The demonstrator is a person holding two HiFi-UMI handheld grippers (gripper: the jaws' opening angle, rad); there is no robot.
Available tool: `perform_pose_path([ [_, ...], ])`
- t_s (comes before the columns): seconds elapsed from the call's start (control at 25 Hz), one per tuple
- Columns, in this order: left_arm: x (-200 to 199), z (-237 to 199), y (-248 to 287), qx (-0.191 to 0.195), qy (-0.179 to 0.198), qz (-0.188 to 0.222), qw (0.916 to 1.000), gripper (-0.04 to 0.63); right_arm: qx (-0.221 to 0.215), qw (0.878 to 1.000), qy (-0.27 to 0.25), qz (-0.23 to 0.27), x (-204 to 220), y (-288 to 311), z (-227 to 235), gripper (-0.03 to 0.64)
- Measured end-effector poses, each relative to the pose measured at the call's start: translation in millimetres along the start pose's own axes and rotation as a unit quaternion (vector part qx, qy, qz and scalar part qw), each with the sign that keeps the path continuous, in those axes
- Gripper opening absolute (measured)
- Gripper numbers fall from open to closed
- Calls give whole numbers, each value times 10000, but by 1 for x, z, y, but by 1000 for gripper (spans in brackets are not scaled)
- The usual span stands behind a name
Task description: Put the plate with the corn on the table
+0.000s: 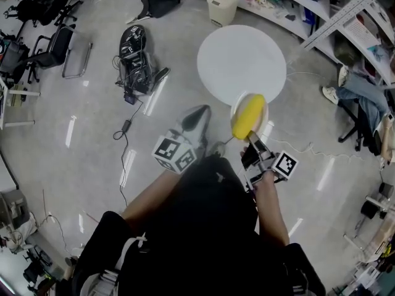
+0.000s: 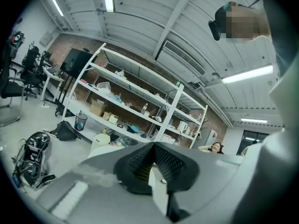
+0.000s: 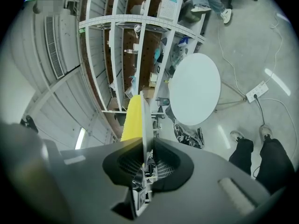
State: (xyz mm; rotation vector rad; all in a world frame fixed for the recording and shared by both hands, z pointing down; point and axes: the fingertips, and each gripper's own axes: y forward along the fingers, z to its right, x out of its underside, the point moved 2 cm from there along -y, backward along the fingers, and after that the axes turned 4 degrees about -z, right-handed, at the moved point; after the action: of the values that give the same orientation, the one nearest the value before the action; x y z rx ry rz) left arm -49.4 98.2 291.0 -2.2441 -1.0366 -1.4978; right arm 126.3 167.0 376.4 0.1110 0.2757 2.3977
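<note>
Black clothing on the person (image 1: 203,227) fills the bottom of the head view, with both bare forearms reaching forward. Two tongs show. The left tongs (image 1: 199,112) are clenched tip to tip on nothing. The right tongs (image 1: 252,138) grasp the rim of one thin white round plate (image 3: 144,120), which their own view shows edge-on between the ribbed black pads. One smooth yellow corn cob (image 1: 248,116) lies on that plate. The plate is held in the air at the near edge of one round, matte white bench (image 1: 234,54), whose top is bare.

On the glossy grey concrete floor (image 1: 92,122) sit one black bag tangled with cables (image 1: 134,57), one cream lidded bin (image 1: 222,5) and a white power strip (image 3: 256,94). White metal shelving (image 3: 140,41) lines the wall behind, and a seated person's legs (image 1: 358,97) show at the right.
</note>
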Motion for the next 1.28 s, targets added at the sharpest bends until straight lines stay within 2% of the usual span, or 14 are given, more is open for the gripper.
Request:
perform_pose_path([
  [0.6,-18,-46,49,162,111,-91,9998,5,11,9998,-215,36,-35,42,-1,48],
  [1.08,2,-72,89,272,124,-212,9993,5,33,10000,-61,59,-51,66,26,48],
  [1.28,7,-83,98,203,63,-195,9996,5,116,9999,-90,15,-54,74,39,48],
])
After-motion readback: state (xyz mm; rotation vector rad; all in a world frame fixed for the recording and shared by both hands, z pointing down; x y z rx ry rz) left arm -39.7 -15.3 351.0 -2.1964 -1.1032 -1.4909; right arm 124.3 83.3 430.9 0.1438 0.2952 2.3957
